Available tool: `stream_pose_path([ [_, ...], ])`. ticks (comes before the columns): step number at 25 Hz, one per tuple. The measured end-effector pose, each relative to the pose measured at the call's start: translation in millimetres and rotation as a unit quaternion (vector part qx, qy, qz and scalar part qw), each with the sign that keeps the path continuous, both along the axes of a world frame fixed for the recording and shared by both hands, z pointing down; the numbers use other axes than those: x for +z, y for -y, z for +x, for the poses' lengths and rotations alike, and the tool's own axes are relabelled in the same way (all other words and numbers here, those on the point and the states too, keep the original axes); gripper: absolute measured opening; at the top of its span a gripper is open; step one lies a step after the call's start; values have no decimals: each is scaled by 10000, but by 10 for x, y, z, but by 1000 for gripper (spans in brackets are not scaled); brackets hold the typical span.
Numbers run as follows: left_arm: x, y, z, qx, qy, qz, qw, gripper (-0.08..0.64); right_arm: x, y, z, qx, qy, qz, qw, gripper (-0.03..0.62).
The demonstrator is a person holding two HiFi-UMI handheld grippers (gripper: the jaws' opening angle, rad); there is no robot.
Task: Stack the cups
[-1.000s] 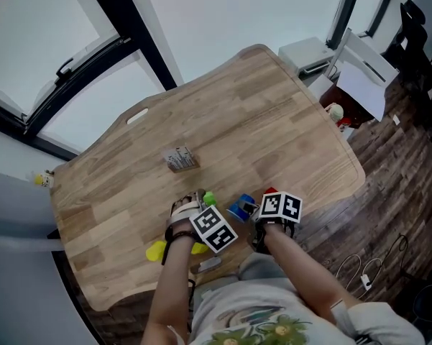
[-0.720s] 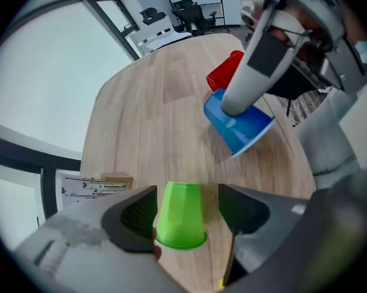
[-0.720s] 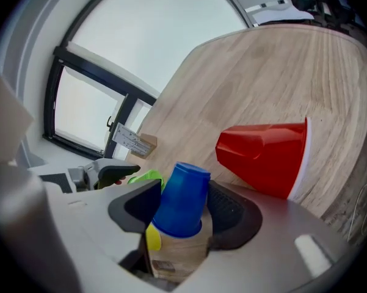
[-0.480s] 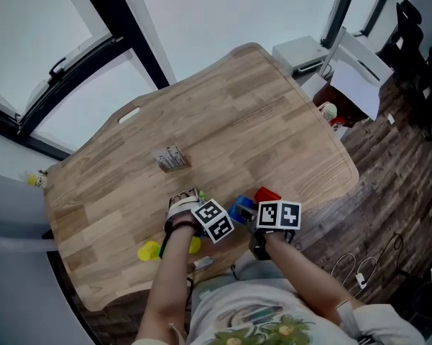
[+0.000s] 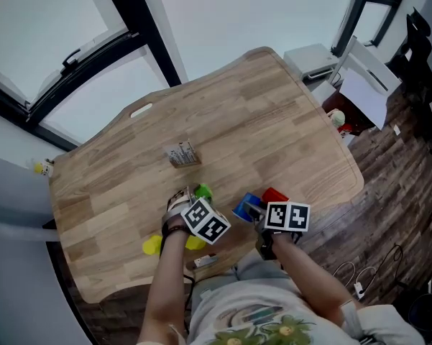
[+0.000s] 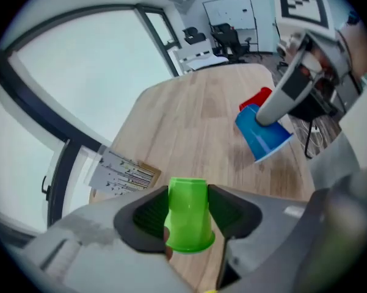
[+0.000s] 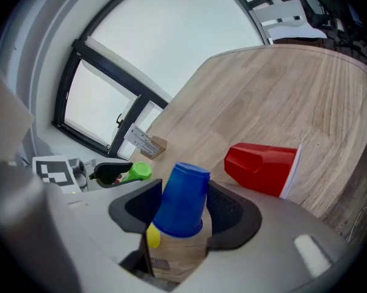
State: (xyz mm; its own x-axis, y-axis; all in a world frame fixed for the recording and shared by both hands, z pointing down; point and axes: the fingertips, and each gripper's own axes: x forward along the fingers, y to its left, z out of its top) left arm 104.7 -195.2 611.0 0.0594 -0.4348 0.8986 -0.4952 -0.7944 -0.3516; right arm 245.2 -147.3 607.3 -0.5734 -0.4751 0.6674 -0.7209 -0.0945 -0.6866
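A green cup (image 6: 188,215), bottom pointing away from the camera, sits between the pads of my left gripper (image 6: 188,212), whose jaws have just been closing and now press on it. In the head view that green cup (image 5: 203,191) is near the table's front edge. My right gripper (image 7: 182,207) is shut on a blue cup (image 7: 182,199), held tilted just above the wood, to the right of the left gripper (image 5: 192,194). A red cup (image 7: 262,162) lies on its side beyond the blue one. Yellow cups (image 5: 152,245) lie by my left wrist.
The wooden table (image 5: 273,128) has a small printed card box (image 5: 181,154) near its middle. Its front edge runs just under my hands. To the right, off the table, stand a white cabinet (image 5: 313,60) and office chairs; windows run along the far left.
The left jaws have closed in on the green cup. The right gripper has rolled and lifted the blue cup slightly. The red cup has not moved.
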Motion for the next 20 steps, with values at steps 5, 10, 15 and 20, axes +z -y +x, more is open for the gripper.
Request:
stream_pose_path([
  [5, -518, 2, -214, -1070, -1454, 309, 9831, 216, -188, 75, -78, -224, -178, 407, 9988, 232],
  [10, -1006, -98, -716, -1998, -2579, 806, 9418, 216, -373, 137, -192, -448, -367, 816, 9950, 230],
  [15, -1420, -309, -1270, -2531, -3260, 1302, 9015, 215, -514, 107, -363, -546, -485, 1071, 9916, 229],
  [20, -1664, -587, -1749, -2770, -3558, 1689, 8764, 213, -692, 19, -593, -613, -505, 1448, 9863, 229],
])
